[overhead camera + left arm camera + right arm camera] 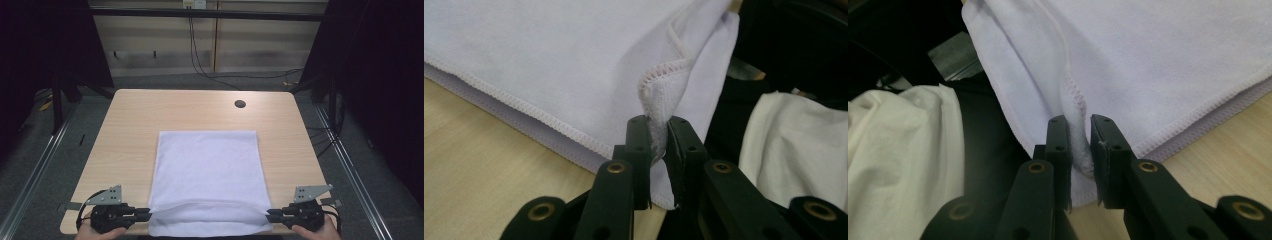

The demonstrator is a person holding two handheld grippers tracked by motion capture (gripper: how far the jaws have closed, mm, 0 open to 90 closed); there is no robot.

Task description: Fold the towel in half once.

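Observation:
A white towel [207, 170] lies folded on the wooden table [130, 125], its near edge hanging a little over the table's front. My left gripper [148, 215] is shut on the top layer's near left corner, seen up close as a stitched hem [655, 100] pinched between the jaws. My right gripper [268, 216] is shut on the near right corner [1075, 135] in the same way. Between the two grippers the top layer's edge is lifted slightly off the layer beneath.
A round cable hole [240, 104] sits near the table's far right. Metal rails [45, 155] run along the floor on both sides. White cloth of the person's clothing [794, 145] lies just past the front edge.

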